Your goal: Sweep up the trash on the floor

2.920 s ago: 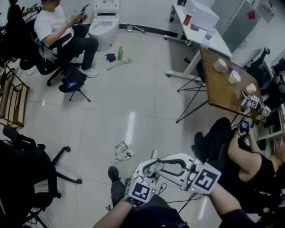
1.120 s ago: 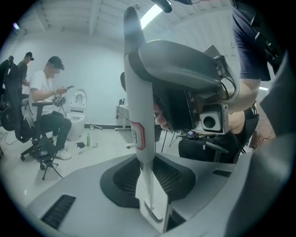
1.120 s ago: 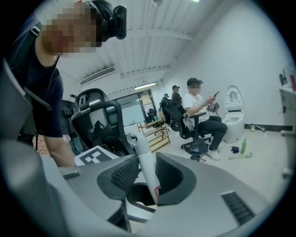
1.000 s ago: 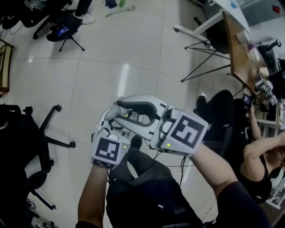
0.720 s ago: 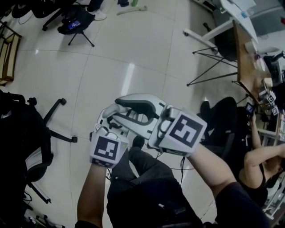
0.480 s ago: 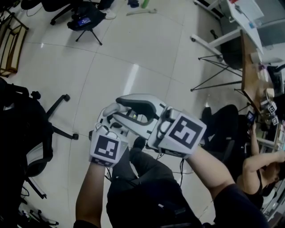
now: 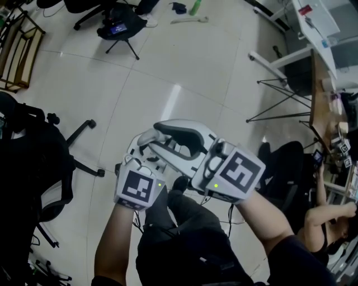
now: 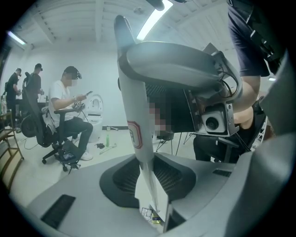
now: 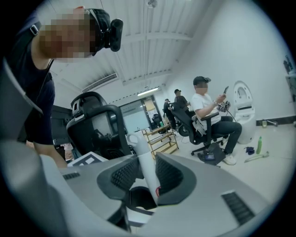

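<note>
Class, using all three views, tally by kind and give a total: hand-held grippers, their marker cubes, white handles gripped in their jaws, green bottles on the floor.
Gripper: 2 (left gripper, right gripper)
Marker cube: 2
White handle: 2
Green bottle: 1
Total: 7

Probably office-lab: desks (image 7: 319, 28), swivel chairs (image 7: 39, 162), tiled floor (image 7: 184, 67).

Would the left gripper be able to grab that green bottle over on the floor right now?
Probably not: the green bottle is far off across the floor, and the left gripper has its jaws clamped on a white handle.
</note>
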Demonstrator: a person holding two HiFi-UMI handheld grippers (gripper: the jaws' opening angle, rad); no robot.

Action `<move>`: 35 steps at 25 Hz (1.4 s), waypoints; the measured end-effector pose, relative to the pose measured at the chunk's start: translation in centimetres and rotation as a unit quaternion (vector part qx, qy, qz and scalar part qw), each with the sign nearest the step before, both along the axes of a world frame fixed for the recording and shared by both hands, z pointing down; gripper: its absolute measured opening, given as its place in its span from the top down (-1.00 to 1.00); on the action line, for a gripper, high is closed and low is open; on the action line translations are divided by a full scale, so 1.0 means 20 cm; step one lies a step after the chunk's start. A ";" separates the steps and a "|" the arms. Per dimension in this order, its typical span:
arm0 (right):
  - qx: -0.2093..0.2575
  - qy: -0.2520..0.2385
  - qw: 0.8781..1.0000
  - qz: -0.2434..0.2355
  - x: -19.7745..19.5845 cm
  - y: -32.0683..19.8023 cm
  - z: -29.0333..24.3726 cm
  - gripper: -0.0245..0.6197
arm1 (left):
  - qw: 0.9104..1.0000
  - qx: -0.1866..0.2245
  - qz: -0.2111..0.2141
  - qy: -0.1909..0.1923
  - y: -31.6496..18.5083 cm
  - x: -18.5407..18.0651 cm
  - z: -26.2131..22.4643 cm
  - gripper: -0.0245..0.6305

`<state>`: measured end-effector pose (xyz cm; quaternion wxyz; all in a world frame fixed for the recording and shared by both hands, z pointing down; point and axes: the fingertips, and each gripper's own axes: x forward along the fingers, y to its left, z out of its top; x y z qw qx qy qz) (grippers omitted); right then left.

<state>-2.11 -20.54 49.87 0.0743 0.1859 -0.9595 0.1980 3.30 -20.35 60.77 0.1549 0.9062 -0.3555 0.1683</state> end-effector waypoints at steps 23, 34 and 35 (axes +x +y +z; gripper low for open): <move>0.088 -0.021 0.992 0.085 0.61 0.17 -0.77 0.54 | 0.986 0.034 0.165 -0.012 0.18 0.52 -0.74 0.66; 0.197 -0.052 0.977 0.067 0.78 0.42 -1.29 0.58 | 0.981 0.124 0.137 -0.054 0.35 0.67 -1.26 0.65; 0.206 -0.055 0.975 0.062 0.79 0.45 -1.33 0.58 | 0.981 0.131 0.129 -0.059 0.36 0.68 -1.29 0.65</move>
